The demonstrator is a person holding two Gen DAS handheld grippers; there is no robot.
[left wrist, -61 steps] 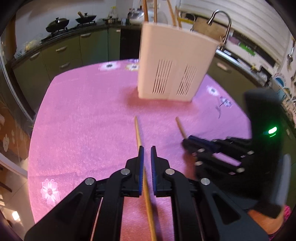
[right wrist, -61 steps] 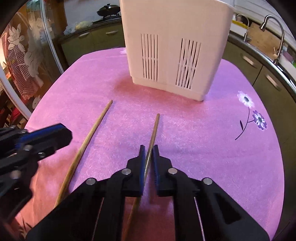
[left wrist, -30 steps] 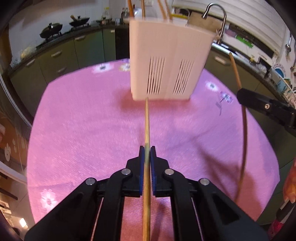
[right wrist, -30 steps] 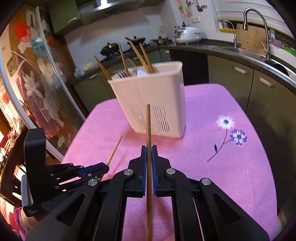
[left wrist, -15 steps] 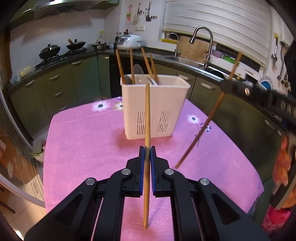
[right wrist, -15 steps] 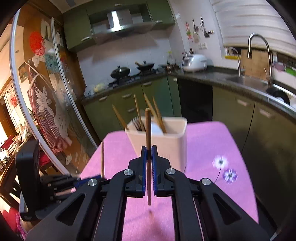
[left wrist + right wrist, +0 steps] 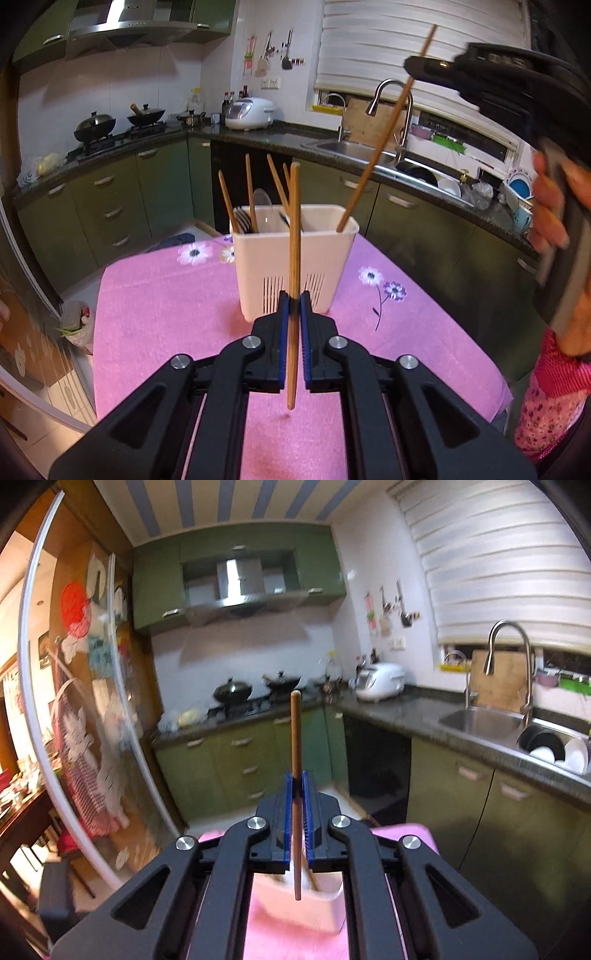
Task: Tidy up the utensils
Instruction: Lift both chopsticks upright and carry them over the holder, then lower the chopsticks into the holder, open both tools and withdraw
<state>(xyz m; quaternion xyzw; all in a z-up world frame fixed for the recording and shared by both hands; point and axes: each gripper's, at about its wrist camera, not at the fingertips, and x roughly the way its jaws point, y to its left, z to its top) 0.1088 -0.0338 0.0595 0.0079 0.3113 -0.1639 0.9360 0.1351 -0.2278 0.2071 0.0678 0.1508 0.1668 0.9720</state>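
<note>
Left wrist view: left gripper (image 7: 292, 301), jaws clamped on a wooden chopstick (image 7: 294, 236) held near upright, its lower end hanging free above the pink tablecloth (image 7: 155, 314). White utensil holder (image 7: 295, 258) stands on the cloth beyond; chopsticks and dark-handled utensils inside, their lower parts hidden by its walls. Right gripper (image 7: 415, 68) at upper right, partly cut off; second chopstick (image 7: 380, 144) slants from it, lower tip at the holder's right rim. Person's hand (image 7: 554, 214) blurred at the edge.

Right wrist view: right gripper (image 7: 297, 786), jaws closed on the chopstick (image 7: 295, 738). Holder (image 7: 332, 904) mostly hidden beneath the fingers, blurred. Kitchen background soft.
</note>
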